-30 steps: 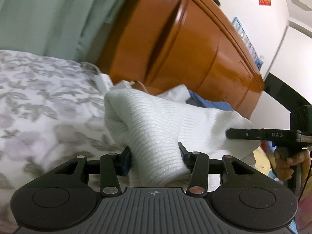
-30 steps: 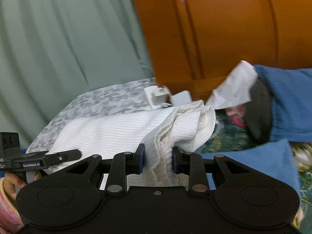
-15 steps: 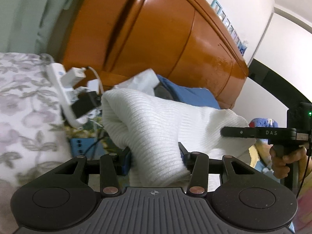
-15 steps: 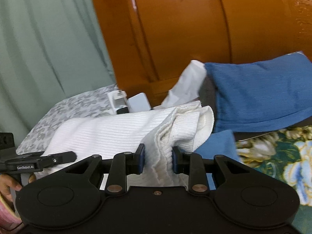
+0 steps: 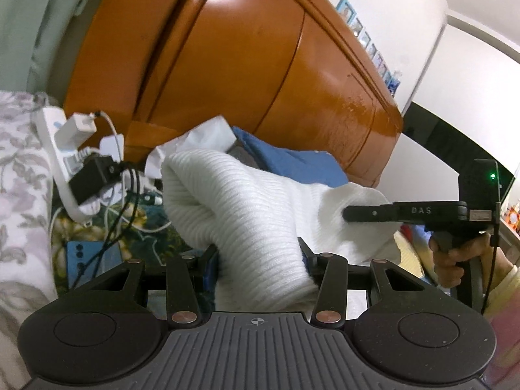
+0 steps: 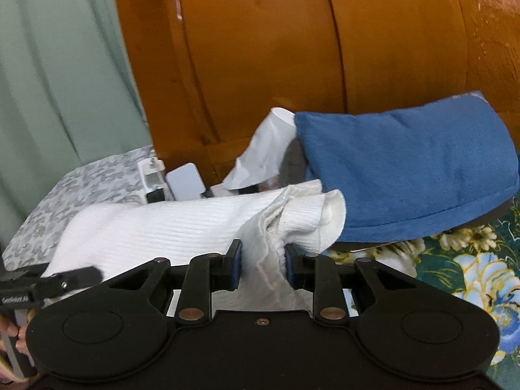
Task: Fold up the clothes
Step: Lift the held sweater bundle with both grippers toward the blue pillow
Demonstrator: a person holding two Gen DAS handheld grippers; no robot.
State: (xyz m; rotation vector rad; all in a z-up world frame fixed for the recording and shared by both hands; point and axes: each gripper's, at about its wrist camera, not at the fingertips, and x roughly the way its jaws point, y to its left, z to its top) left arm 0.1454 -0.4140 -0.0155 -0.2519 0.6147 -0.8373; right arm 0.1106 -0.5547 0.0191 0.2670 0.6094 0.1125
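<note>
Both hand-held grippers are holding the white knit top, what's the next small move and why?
Probably lower the white knit top onto the bed: it hangs bunched between the left hand-held gripper and right hand-held gripper, over a power strip and cables.

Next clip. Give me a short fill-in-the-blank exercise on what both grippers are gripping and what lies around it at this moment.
1. Both the left gripper and the right gripper grip the same ribbed ____ knit garment.
2. The folded towel beyond the garment is ____ in colour.
3. Behind it all stands a glossy headboard made of ____.
4. The white power strip lies beside a bedsheet with a ____ print.

Missing words: white; blue; wood; floral
</note>
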